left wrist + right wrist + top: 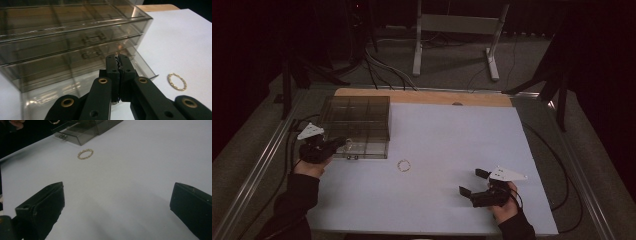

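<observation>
1. Setting: a dark room with stand legs and loose cables on the floor at 12 o'clock. The white table top (452, 150) carries a wooden strip along its far edge.

2. Drawer box (357, 117): a smoked, clear plastic unit at 10 o'clock on the table. Its bottom drawer (362, 147) stands pulled out toward the person, with two small knobs on its front.

3. Bracelet (404, 165): a small gold beaded or linked ring lying flat on the bare surface near table centre, at 4 o'clock from the drawer's front and apart from it.

4. Left gripper (343, 143): jaws are pressed together with no gap, sitting at or over the open drawer. The left gripper view suggests something thin may be pinched at the tips, but I cannot tell what, if anything.

5. Right gripper (473, 182): at 5 o'clock on the table, jaws spread wide with nothing between them, pointing toward the bracelet, which lies well ahead at 11 o'clock from it.

6. Handling judgement: the bracelet looks light and limp, likely to sag or slide once lifted. It lies thin against a smooth surface, so the jaws would need to close low across one side of the loop. Pinching a single strand risks it slipping out; the drawer itself appears light and may shift if nudged.
</observation>
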Demonstrator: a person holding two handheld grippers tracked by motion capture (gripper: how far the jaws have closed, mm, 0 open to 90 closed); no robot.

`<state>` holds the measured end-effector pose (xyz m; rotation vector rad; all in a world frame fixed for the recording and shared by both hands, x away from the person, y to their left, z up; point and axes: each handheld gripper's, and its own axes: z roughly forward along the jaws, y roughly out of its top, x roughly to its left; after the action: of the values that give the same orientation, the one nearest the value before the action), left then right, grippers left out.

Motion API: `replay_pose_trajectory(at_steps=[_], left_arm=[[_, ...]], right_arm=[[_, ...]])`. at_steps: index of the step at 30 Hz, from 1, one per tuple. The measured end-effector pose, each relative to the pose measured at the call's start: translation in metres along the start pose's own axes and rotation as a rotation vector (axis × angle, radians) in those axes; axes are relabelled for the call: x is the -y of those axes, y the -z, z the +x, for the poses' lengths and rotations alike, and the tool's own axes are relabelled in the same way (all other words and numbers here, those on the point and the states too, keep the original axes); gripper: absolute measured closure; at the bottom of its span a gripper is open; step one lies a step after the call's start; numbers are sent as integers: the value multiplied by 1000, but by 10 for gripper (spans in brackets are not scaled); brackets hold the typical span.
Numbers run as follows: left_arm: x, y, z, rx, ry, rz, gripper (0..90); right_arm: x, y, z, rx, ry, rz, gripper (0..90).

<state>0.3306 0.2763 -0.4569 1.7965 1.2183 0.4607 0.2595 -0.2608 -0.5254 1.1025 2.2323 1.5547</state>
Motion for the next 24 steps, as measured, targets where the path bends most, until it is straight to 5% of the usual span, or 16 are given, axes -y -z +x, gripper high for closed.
replay_pose_trajectory(at_steps=[16, 24], left_arm=[[14, -4, 35, -84, 84, -7, 900], [22, -14, 46, -81, 124, 2, 900]], right_arm=[[0, 0, 0, -4, -2, -1, 0], [0, 0, 0, -5, 2, 0, 0]])
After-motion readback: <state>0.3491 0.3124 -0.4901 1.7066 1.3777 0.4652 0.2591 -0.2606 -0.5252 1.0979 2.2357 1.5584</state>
